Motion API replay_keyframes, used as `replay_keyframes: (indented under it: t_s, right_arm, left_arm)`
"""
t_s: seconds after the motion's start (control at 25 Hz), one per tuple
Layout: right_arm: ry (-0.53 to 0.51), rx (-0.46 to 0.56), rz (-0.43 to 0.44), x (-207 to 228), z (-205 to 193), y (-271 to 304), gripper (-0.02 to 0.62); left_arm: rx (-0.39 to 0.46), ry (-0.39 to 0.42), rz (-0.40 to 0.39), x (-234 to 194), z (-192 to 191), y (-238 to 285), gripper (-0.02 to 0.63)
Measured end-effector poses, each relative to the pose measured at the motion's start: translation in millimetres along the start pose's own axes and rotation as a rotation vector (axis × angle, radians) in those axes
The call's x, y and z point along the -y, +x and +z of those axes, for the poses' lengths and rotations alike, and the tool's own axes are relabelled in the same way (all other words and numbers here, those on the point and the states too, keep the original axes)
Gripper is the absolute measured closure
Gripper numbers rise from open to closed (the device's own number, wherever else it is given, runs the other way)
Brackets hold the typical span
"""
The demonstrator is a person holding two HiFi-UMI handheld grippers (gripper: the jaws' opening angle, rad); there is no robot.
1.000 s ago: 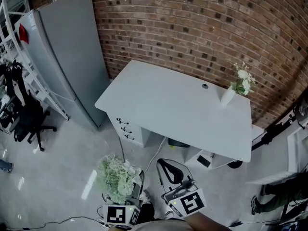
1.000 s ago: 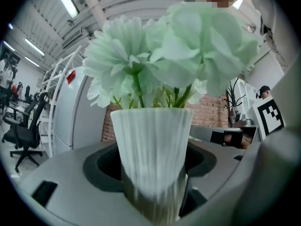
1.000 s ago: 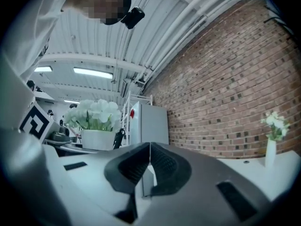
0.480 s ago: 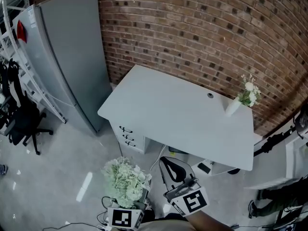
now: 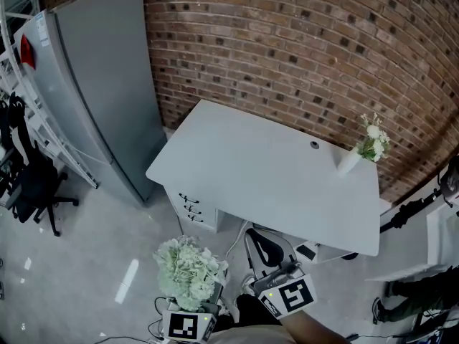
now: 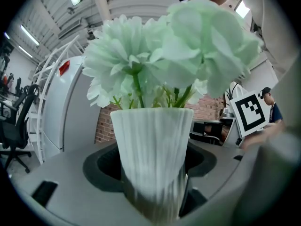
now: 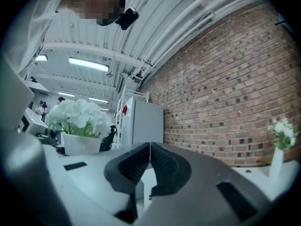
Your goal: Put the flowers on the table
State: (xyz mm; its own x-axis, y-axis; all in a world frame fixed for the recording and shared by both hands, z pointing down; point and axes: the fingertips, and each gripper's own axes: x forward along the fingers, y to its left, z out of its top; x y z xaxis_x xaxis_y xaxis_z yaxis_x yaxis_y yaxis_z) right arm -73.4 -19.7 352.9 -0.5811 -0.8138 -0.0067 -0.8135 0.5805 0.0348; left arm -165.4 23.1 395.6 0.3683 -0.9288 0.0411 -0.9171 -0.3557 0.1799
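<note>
We look steeply down from in front of the counter (image 5: 265,178), with the brick wall (image 5: 301,49) beyond it. The left tool (image 6: 153,197) camera sits tight against the vase of flowers (image 6: 153,159), tilted upward. The right tool (image 7: 149,173) camera faces that wall across the counter, and all three views share the vase of flowers.

Workshop: brick wall (image 5: 287,41), ceiling strip lights (image 7: 89,64)
</note>
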Motion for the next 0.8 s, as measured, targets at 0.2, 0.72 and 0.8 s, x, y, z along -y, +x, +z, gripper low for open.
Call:
replay_keyframes:
  t_s: [0.2, 0.72, 0.8]
  right_arm:
    - [0.019, 0.005, -0.002, 16, -7, 12, 0.578]
    - [0.068, 0.026, 0.041, 90, -14, 63, 0.578]
    - [0.068, 0.029, 0.052, 101, -14, 72, 0.578]
  left_arm:
    - [-0.009, 0.008, 0.035, -11, -2, 14, 0.255]
    - [-0.009, 0.048, 0.097, -18, 12, 105, 0.255]
    - [-0.006, 0.053, 0.098, -16, 13, 123, 0.255]
